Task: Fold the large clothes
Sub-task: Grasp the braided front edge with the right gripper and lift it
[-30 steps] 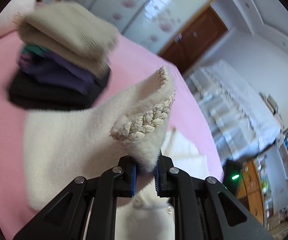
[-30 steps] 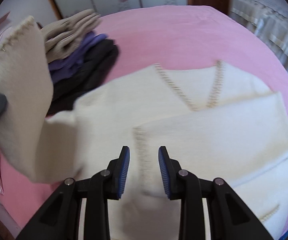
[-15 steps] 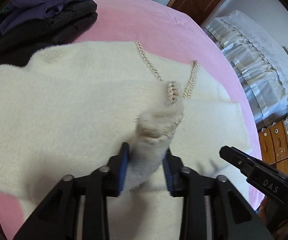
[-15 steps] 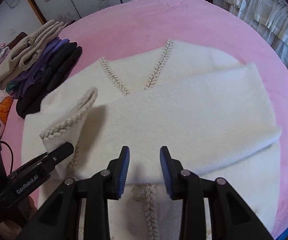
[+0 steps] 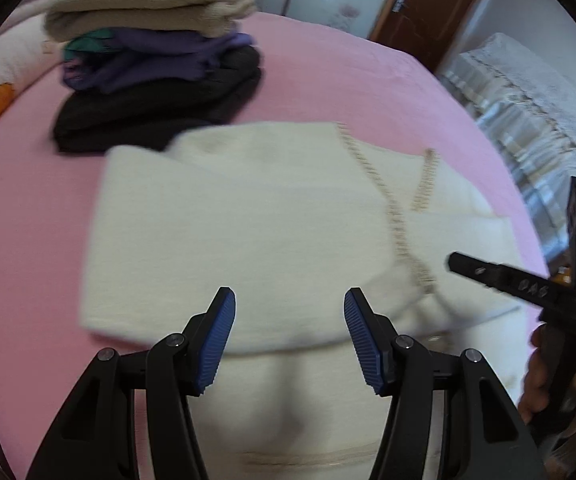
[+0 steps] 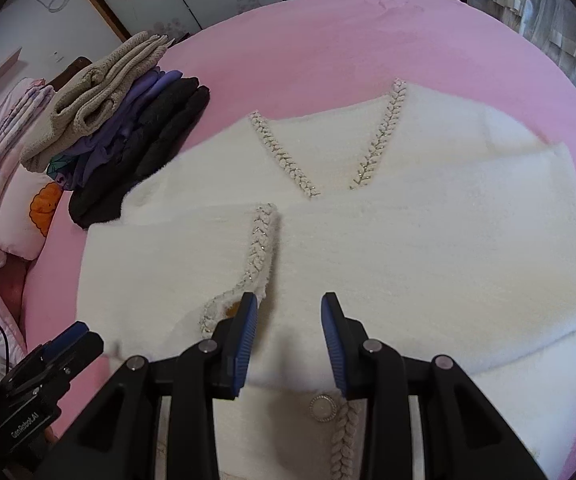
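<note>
Bedroom setup here: pink bed (image 6: 367, 40) takes up most of both views, with floral wardrobe doors and a brown door (image 5: 427, 8) at the back. A stack (image 6: 128, 128) of folded clothes sits at the far left of the bed, beige on top, purple and black under it.

The cardigan (image 6: 407, 240) is spread flat in the middle of the bed, cream and fuzzy with braided trim (image 6: 264, 248) along the neckline and cuff. Both sleeves look folded in across the chest, the left one's cuff lying just by the right gripper (image 6: 288, 340). So I'd say we're at the end of the sleeve step.

The left gripper (image 5: 288, 332) has its jaws opening right now, nothing between them, hanging just above the sleeve. The right gripper's jaws are apart too, nothing pinched, hovering over the front of the cardigan near a button (image 6: 321, 408). Both point steeply down at the bed. The hand (image 5: 543, 364) holding the right one peeks in at the edge of the left view.

Next move, my guess: grab the hem at both corners and bring the bottom up toward the collar. That needs a grab through all the layers, or the sleeves will slide out since this stuff is fluffy and thick.
</note>
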`<state>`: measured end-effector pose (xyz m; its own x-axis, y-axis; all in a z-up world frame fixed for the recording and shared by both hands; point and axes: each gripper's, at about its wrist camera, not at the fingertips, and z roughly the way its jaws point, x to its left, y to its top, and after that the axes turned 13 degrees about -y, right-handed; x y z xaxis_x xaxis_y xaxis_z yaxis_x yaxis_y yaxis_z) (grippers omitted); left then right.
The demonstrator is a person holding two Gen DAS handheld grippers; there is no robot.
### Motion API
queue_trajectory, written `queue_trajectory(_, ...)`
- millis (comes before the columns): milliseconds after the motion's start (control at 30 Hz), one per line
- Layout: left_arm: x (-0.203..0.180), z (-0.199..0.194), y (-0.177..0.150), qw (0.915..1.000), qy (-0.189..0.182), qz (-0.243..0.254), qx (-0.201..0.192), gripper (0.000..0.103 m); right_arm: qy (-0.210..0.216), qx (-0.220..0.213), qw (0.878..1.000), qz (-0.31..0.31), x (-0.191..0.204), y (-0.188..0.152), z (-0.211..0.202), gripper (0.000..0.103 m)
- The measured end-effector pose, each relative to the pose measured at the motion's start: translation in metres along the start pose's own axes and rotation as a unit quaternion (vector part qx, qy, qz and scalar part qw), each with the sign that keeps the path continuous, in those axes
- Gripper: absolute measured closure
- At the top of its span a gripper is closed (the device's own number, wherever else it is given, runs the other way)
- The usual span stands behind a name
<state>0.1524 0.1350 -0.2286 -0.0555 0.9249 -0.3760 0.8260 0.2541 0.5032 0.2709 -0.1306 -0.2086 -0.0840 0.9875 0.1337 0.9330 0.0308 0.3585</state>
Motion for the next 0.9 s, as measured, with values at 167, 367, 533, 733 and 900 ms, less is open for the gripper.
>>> queue_trajectory(167,0.058,-0.01,-0.011,0.996,0.067,-0.06,0.004,0.047,0.018,0.014,1.0,0.011,0.008,0.011,0.017,0.07)
queue_trajectory(367,0.093,-0.01,-0.024,0.9914,0.096,-0.088,0.01,0.047,0.032,0.033,0.999,0.01,0.022,0.021,0.036,0.064)
queue_trajectory(533,0.103,-0.005,-0.034,0.9914,0.092,-0.091,0.02,0.047,0.034,0.075,0.997,-0.001,0.032,0.016,0.064,0.064)
queue_trajectory(733,0.094,0.005,-0.04,0.9913,0.086,-0.096,0.025,0.047,0.052,0.066,0.996,-0.017,0.04,0.012,0.064,0.07)
queue_trajectory(900,0.098,0.009,-0.046,0.9901,0.095,-0.096,0.038,0.047,0.053,0.021,0.996,-0.072,0.056,0.018,0.032,0.089)
